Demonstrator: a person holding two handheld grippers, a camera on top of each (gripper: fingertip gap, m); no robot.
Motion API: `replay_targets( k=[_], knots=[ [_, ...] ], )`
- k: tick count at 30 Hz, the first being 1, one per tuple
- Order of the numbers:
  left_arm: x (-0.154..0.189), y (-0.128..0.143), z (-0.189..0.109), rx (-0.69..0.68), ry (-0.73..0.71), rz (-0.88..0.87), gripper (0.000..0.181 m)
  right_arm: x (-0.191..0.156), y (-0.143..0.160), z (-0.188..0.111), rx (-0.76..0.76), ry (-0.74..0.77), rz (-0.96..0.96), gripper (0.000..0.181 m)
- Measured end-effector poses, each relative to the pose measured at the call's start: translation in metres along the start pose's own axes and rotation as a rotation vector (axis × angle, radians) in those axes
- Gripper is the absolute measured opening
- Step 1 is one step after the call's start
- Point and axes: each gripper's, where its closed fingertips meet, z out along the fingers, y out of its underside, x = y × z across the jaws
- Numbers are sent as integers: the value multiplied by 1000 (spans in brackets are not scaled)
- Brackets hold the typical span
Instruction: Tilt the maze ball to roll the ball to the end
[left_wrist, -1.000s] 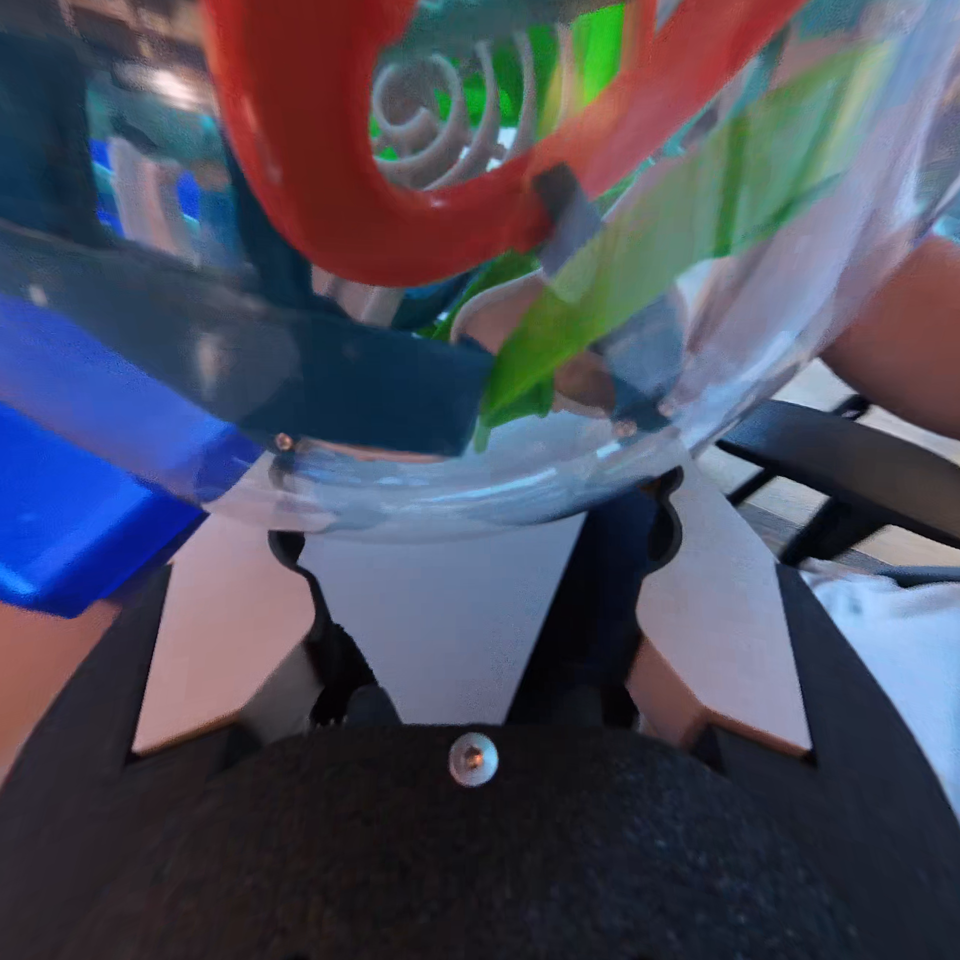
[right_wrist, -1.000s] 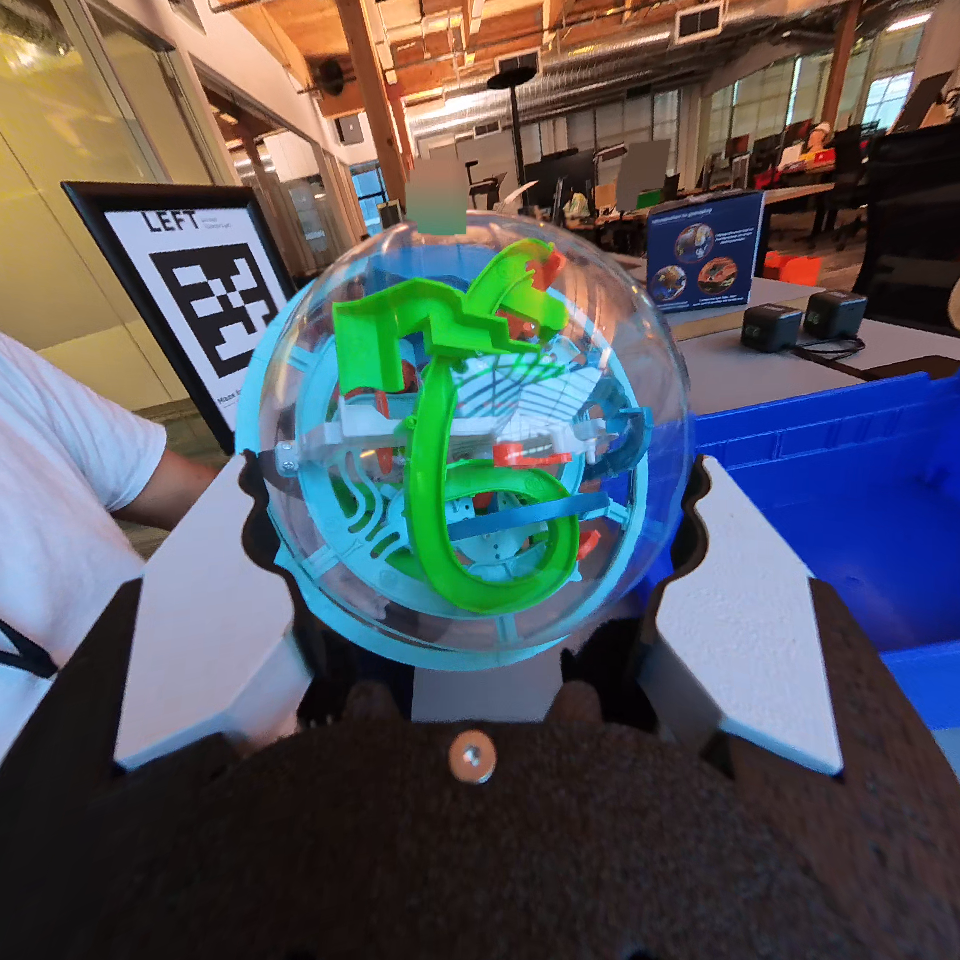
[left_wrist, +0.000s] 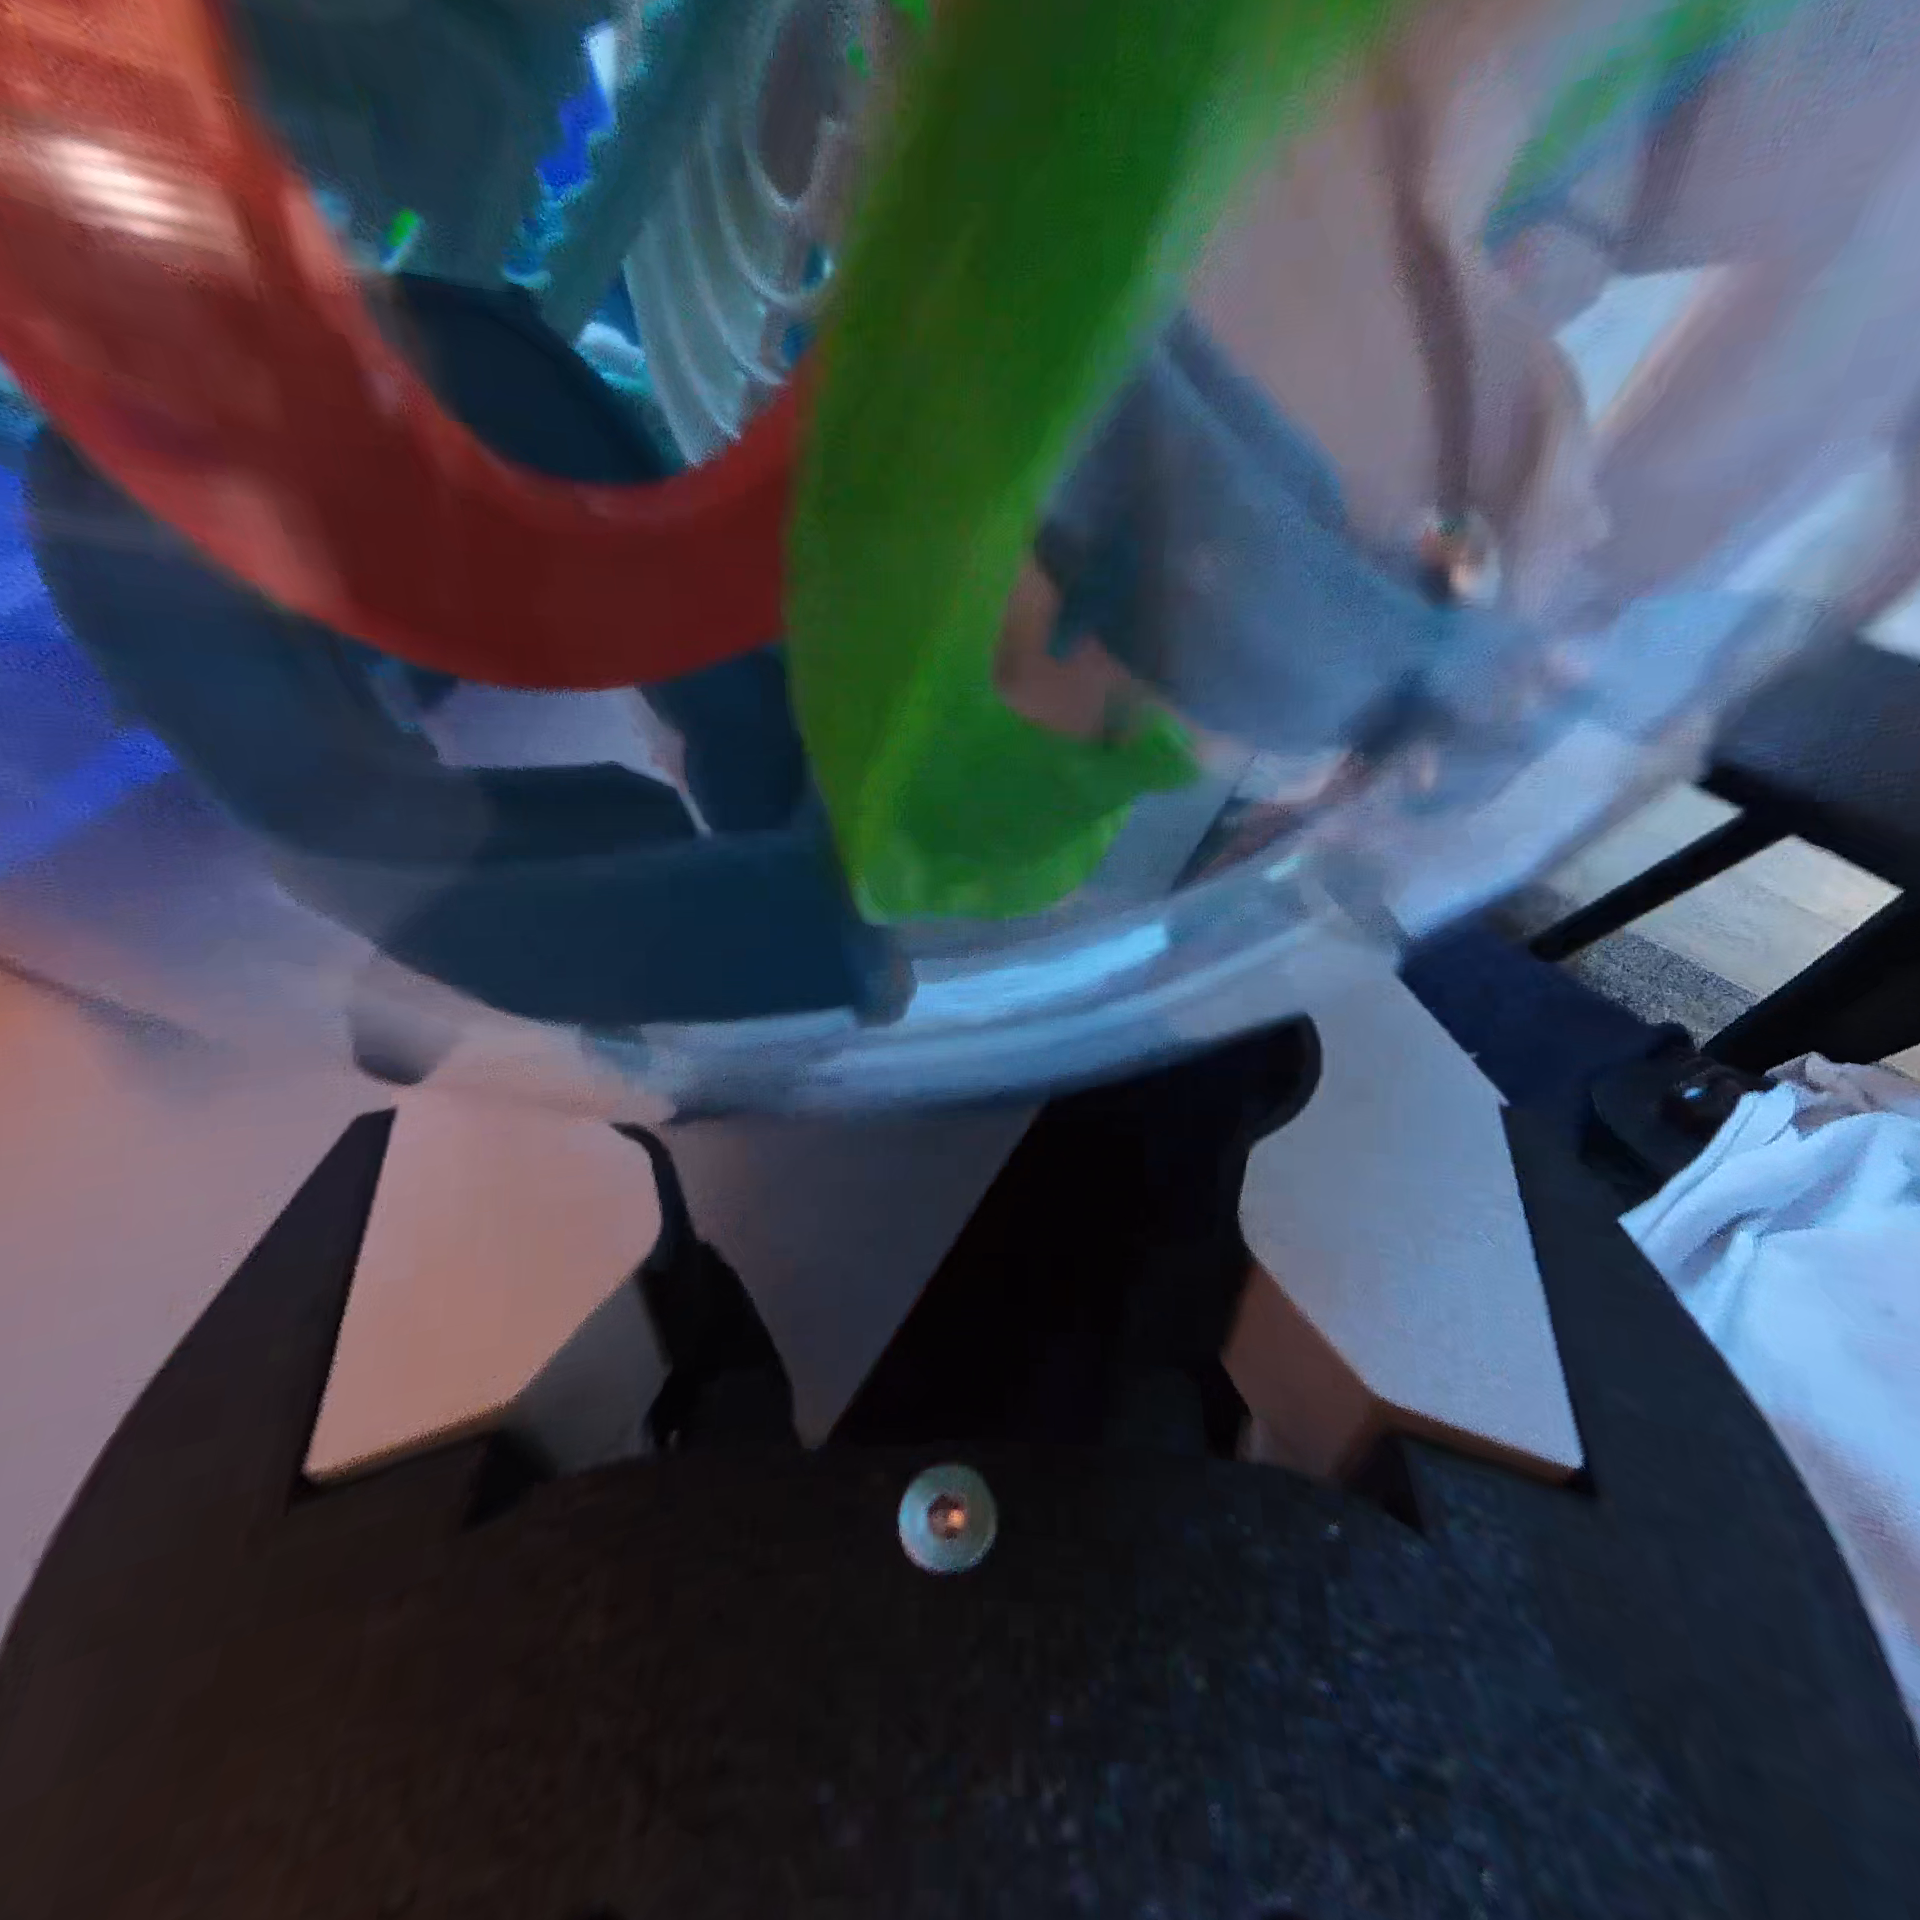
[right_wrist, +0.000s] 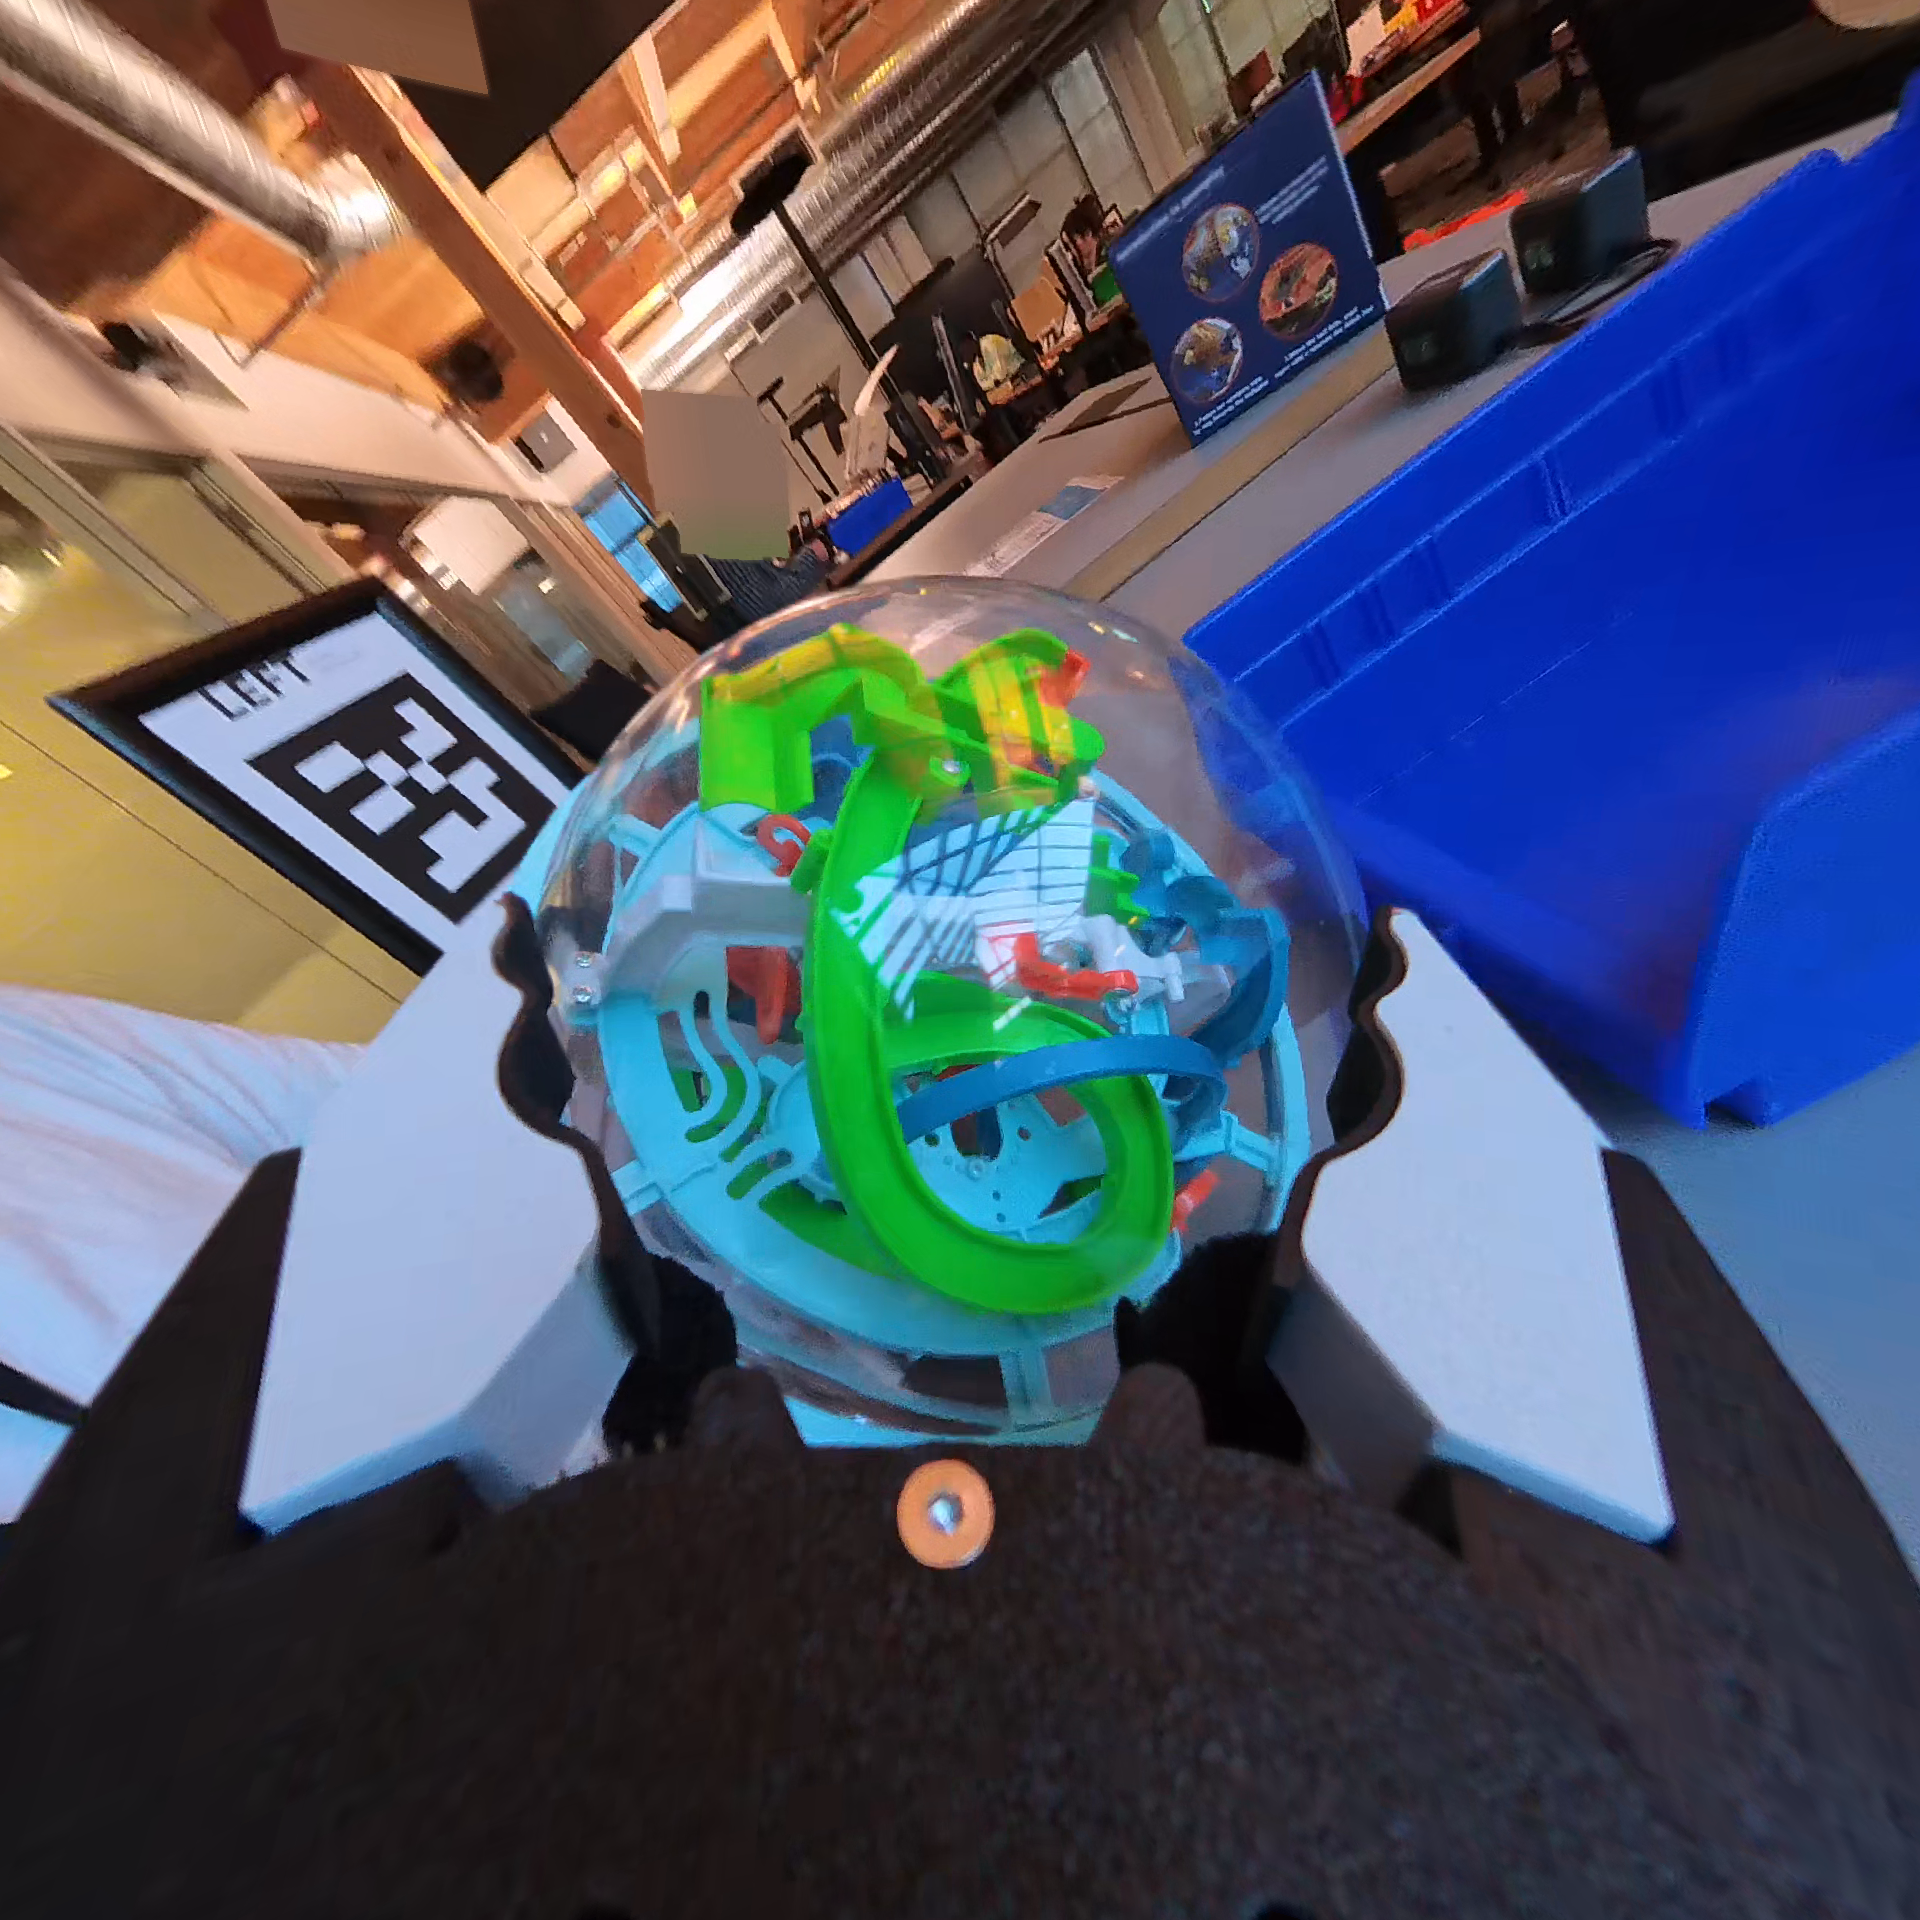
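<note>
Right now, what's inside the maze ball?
Inside the maze ball: green track, light blue frame, orange-red pieces, a dark blue rail. The small rolling ball isn't visible.

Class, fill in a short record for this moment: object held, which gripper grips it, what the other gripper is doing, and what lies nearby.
object: maze ball, clear sphere with green, red and blue tracks inside
right gripper: shut on the sphere, one finger on each side
left gripper: fingertips against the sphere's underside, fingers apart; view blurred
small ball inside: cannot be made out
nearby: blue bin to the right; framed marker sign to the left
</note>
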Motion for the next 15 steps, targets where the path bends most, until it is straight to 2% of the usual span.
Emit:
replay_targets(
  k=[2, 5, 8, 12, 15],
  knots=[
    [-2, 6, 2, -30, -45, 80, 115, 6, -1, -1, 15, -14, 14, 147],
    [-10, 14, 0, -59, -92, 140, 123, 15, 5, -2, -28, 4, -26, 142],
    [-11, 15, -2, -46, -49, 90, 112, 12, -2, -4, -23, -71, 10, 117],
    [-14, 15, -4, -43, -45, 78, 116, 13, 0, 4, -70, -74, -41, 126],
    [-22, 15, -15, -31, -48, 68, 114, 18, 0, 10, -92, -59, -58, 125]
  ],
)
